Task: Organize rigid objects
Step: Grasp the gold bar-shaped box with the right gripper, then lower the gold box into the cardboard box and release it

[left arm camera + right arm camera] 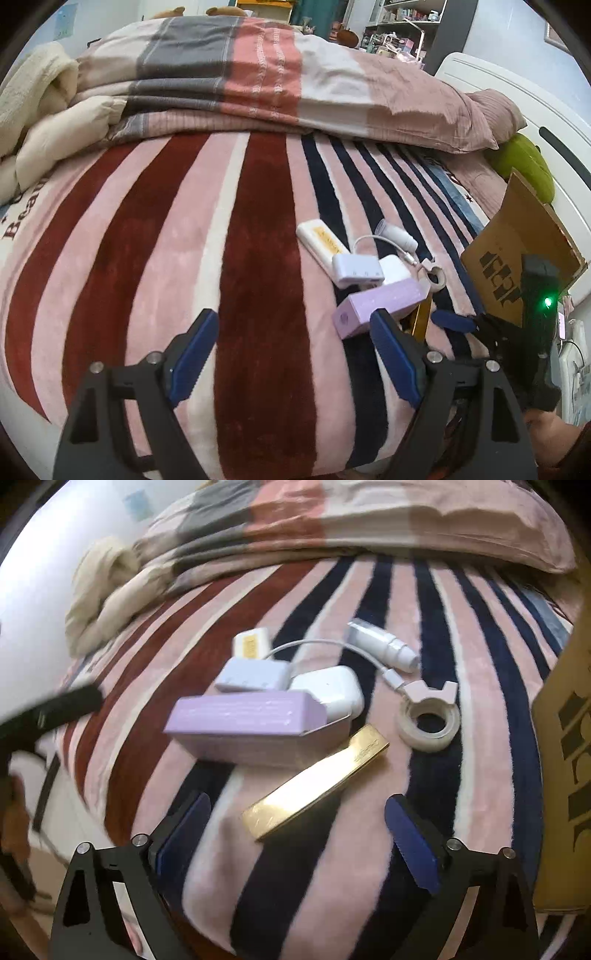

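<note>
Small rigid objects lie clustered on a striped blanket [369,867]: a purple box [243,720], a gold bar-shaped case [317,782], a white charger block [328,694], a pale adapter box [251,675] with a white cable, a white-and-yellow stick [251,644], a white cylinder [384,644] and a tape roll [428,723]. My right gripper [297,843] is open and empty, its fingers either side of the gold case's near end. My left gripper [291,354] is open and empty over the blanket, left of the purple box [376,306]. The right gripper [454,321] shows in the left wrist view.
A cardboard box [517,254] stands at the right of the cluster, also at the right edge of the right wrist view [565,775]. A folded quilt [258,81] and cream blanket [40,110] lie behind. A green object [524,162] rests by the white headboard.
</note>
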`<state>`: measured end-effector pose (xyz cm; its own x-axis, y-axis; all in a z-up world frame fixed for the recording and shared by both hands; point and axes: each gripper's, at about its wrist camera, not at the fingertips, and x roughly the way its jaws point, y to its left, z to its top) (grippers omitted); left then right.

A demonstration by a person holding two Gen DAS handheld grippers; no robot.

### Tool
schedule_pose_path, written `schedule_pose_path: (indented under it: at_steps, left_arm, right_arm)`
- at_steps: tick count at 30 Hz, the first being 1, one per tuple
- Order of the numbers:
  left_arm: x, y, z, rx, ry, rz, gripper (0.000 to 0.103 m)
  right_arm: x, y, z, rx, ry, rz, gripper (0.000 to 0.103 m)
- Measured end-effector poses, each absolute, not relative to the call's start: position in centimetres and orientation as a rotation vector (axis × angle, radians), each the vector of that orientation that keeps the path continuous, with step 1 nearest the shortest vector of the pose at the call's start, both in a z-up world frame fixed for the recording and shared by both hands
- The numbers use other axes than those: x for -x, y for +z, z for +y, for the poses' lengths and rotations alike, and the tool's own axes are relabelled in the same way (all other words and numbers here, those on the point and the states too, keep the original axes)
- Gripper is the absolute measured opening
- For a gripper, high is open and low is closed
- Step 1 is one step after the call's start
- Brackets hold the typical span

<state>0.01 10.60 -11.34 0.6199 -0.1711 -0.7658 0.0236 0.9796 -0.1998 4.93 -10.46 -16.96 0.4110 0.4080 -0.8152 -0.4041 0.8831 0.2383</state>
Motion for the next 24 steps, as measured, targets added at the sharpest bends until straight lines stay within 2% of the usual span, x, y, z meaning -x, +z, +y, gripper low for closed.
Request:
schedule_pose_path:
  at_steps: [4, 10, 14, 19, 24]
  left_arm:
    - [0.4, -11.0, 10.2, 0.168, -0.119, 0.882, 0.082]
    - [-0.3, -10.2, 9.1, 0.095, -0.134, 0.87, 0.082]
    - [-0.7, -9.9, 8.1, 0.09, -0.164, 0.869, 0.082]
    - [-0.9, -10.0, 6.7, 0.075, -0.184, 0.882, 0.082]
    - [-1.3, -10.2, 5.8, 0.09, -0.212, 0.901, 0.082]
  right_arm:
    - [-5.4, -17.1, -10.2, 0.029, 0.443, 1.02, 0.044]
    - [-4.7, -15.7, -12.5, 0.108, 0.476, 1.035, 0.016]
    - [-4.3, -15.1, -14.0, 0.181, 0.488, 1.048, 0.013]
    - [-4.7, -16.6, -14.2, 0.178, 0.456, 1.09, 0.016]
    - [-3.5, -16.6, -14.3, 0.228, 0.448, 1.05, 0.015]
